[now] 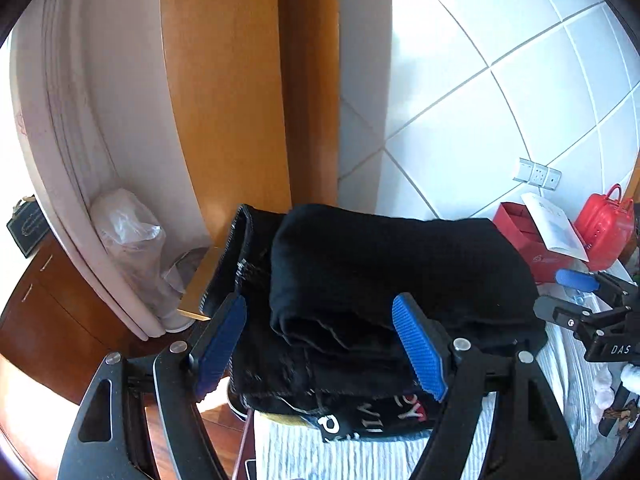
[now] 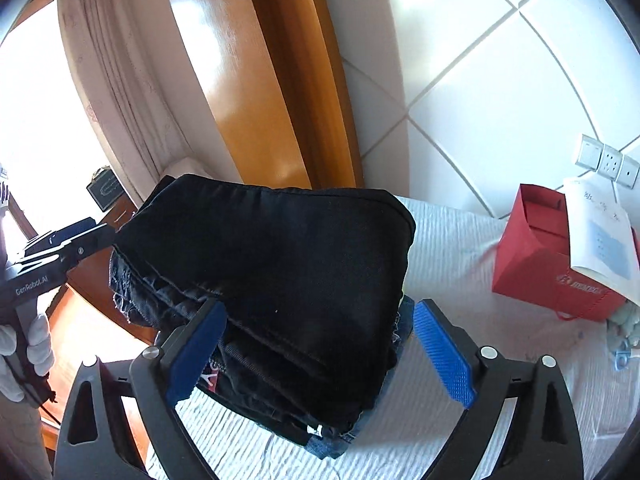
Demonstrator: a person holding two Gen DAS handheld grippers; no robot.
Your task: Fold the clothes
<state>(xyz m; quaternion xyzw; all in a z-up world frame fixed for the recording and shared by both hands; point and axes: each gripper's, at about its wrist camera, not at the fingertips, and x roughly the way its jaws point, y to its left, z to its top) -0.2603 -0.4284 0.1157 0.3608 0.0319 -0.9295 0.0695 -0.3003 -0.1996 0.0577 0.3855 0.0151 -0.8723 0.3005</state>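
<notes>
On the white bedspread [image 2: 460,240], folded black trousers [image 2: 280,280] lengthwise between both wide-open, empty claws: left claw [image 1: 320,348], right claw [image 2: 320,352].

The folded garment [image 2: 280,280] is lying on top of a stack of clothes [image 2: 328,436], which is sitting on the bedspread [image 2: 460,248]. Right of the stack, the paper bag [image 2: 536,264] is standing on the bedspread, a paper sheet [image 2: 600,232] leaning on it. Behind the stack, the wooden door [image 2: 260,80] is standing.
</notes>
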